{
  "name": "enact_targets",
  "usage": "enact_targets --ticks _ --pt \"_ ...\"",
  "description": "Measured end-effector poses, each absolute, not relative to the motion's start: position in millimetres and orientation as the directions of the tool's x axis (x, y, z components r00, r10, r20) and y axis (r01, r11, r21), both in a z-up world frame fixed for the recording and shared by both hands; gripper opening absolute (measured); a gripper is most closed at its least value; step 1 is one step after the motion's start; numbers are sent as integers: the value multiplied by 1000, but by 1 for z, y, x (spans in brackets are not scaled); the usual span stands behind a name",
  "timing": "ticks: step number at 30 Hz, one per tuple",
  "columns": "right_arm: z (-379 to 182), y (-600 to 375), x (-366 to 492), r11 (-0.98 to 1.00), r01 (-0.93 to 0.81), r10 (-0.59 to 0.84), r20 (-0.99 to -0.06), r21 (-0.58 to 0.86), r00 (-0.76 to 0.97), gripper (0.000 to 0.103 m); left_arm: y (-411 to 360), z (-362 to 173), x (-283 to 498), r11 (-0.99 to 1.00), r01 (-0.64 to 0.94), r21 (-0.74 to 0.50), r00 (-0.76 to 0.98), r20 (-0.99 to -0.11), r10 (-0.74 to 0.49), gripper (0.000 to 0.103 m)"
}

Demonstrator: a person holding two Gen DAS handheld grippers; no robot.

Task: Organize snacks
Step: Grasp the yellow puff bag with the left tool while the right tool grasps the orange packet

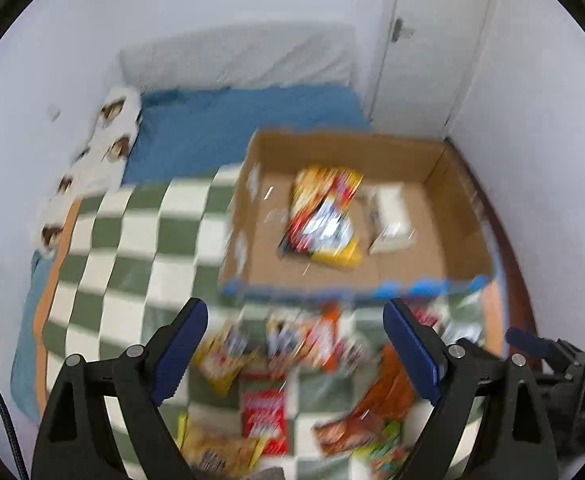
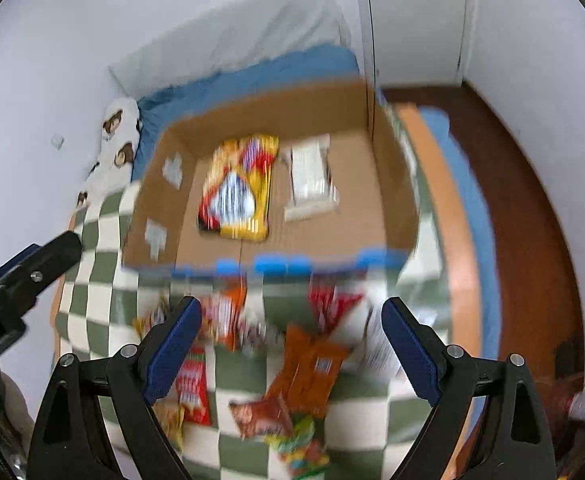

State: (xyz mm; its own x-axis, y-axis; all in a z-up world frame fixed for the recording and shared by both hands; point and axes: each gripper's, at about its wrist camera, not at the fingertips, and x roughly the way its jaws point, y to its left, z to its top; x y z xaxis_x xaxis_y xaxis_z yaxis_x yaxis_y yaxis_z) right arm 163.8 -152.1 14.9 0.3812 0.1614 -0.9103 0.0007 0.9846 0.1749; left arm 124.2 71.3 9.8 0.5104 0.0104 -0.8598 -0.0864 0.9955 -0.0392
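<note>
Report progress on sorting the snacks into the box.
Done: a yellow snack bag and a white packet already lie inside the cardboard box. In hand: nothing; the left gripper and right gripper are both open and empty above the pile. Left: most of the job, including the orange packet, red packet and other blurred snacks on the checkered blanket.

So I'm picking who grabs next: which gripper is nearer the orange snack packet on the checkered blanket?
Right. The right gripper hangs open directly over the orange snack packet; the left gripper, also open, sits further left, the packet beside its right finger.
</note>
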Motion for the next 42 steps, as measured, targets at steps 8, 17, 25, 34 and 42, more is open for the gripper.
enact_targets --ticks 8,17,25,34,42 --pt "-76 -157 124 973 80 196 -961 215 193 94 136 -103 49 982 -186 34 205 -976 73 90" --pt "-123 -153 124 977 114 165 -978 180 125 94 224 -219 -17 552 -760 -344 94 -898 -430 90" --pt "-153 -141 145 972 165 146 -981 166 131 94 211 -250 12 496 -801 -336 117 -900 -420 79" --pt "-184 -139 158 979 168 99 -990 116 103 66 123 -231 61 967 -255 -21 57 -998 -7 58" --pt "-189 -118 130 994 -113 -1 -1000 -2 5 65 122 -252 34 949 -304 -83 -1 -996 -87 66"
